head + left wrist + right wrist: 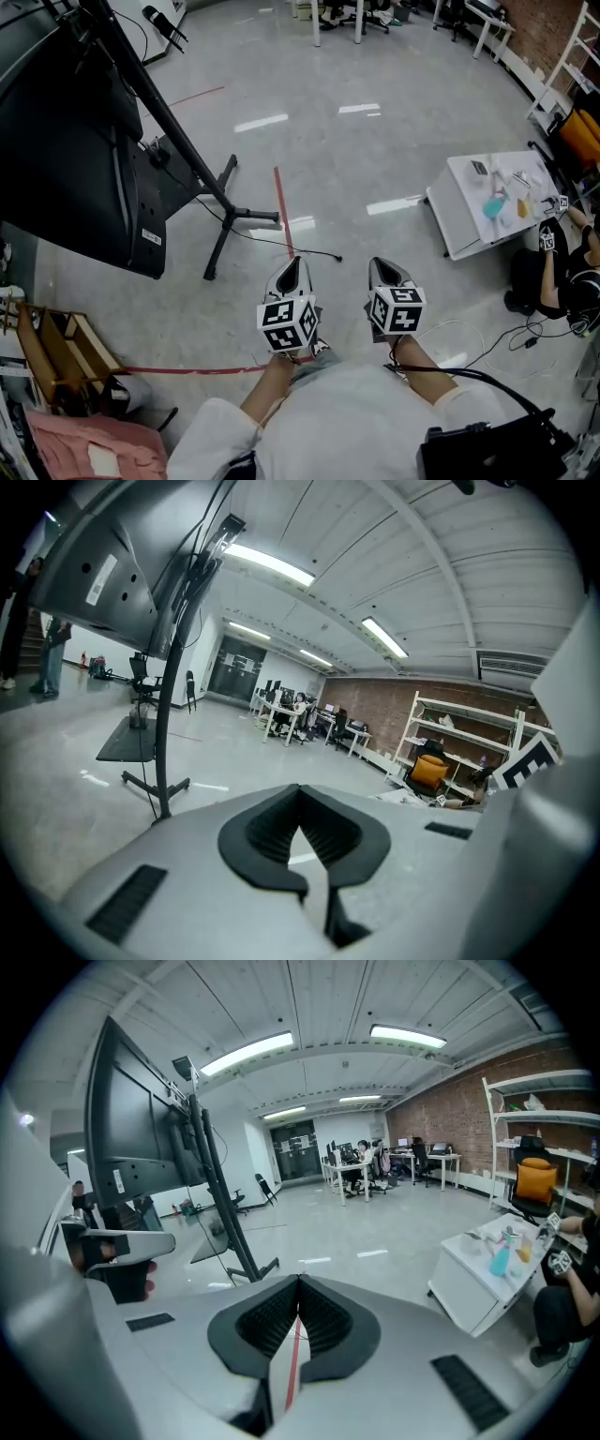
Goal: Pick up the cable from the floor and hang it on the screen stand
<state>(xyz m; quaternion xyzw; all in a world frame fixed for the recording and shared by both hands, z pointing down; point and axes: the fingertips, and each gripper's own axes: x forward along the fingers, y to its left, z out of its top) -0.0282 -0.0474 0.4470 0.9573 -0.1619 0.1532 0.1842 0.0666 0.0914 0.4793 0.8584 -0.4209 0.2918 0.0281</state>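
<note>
On the floor [394, 159] just ahead, the black cable [314, 251] runs crosswise from the screen stand [225, 202] foot, its free end lying between my grippers. I judge the left gripper [293, 261] nearer; it and the right gripper [378, 264] are closed and empty.

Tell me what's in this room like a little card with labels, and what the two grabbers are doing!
place: big room with a shiny grey floor
cable: thin, black, lying on the floor across the red tape line
screen stand: black, at the left, holding a big screen
left gripper: shut, holding nothing
right gripper: shut, holding nothing
white table: at the right
job so far: cable not yet picked up
</note>
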